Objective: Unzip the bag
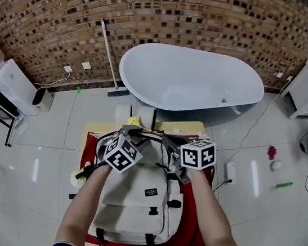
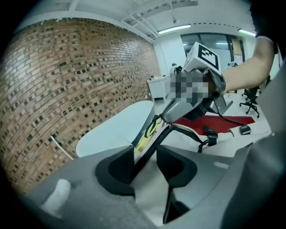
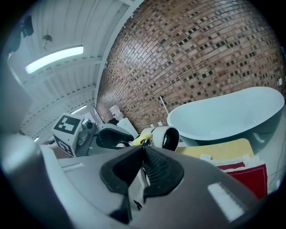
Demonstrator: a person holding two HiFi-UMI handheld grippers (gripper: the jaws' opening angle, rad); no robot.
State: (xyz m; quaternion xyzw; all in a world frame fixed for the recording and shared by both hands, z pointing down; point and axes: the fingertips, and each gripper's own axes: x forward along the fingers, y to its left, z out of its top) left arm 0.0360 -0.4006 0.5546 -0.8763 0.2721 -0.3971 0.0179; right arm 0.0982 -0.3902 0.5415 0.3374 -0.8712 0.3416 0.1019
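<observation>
Backpack (image 1: 137, 202) looks soft, light, likely to bunch. Right gripper (image 3: 143, 150) jaws pinch its top edge; left gripper (image 2: 145, 155) jaws stand spread, best closed on the zipper tab.

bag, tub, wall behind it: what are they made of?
Bag: woven fabric, probably canvas or nylon, matte cream, with soft stitched pockets. Tub: glossy white, likely acrylic or enamel, with a smooth seamless shell. Wall: brick, rough and matte, mortar joints visible.
</observation>
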